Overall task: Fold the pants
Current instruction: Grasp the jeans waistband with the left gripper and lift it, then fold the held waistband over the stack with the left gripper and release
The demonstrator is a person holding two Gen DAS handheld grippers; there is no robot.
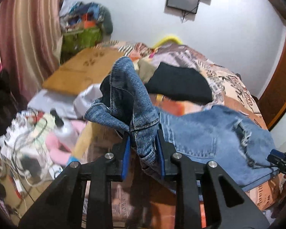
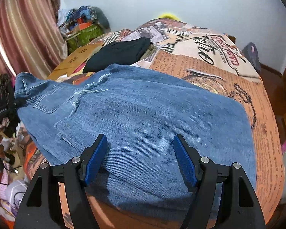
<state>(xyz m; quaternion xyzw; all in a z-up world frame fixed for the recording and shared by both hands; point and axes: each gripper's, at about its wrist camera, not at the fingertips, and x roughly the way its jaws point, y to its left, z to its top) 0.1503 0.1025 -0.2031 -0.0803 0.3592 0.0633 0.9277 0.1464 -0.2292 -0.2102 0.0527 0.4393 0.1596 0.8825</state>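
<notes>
A pair of blue jeans (image 2: 143, 105) with a frayed rip lies spread across the printed bedspread (image 2: 209, 61). In the left wrist view my left gripper (image 1: 143, 133) is shut on a bunched fold of the jeans (image 1: 209, 133) near the waistband, and the denim stands up above the blue pads, raised off the bed. My right gripper (image 2: 140, 139) hovers over the leg part of the jeans with its pads wide apart and nothing pinched between them. It also shows at the right edge of the left wrist view.
A folded black garment (image 2: 120, 51) lies on the bed beyond the jeans. A flat cardboard sheet (image 1: 82, 70) leans at the bed's left side. Cluttered bags, cables and a green box (image 2: 83, 34) fill the floor by the curtain (image 2: 19, 38).
</notes>
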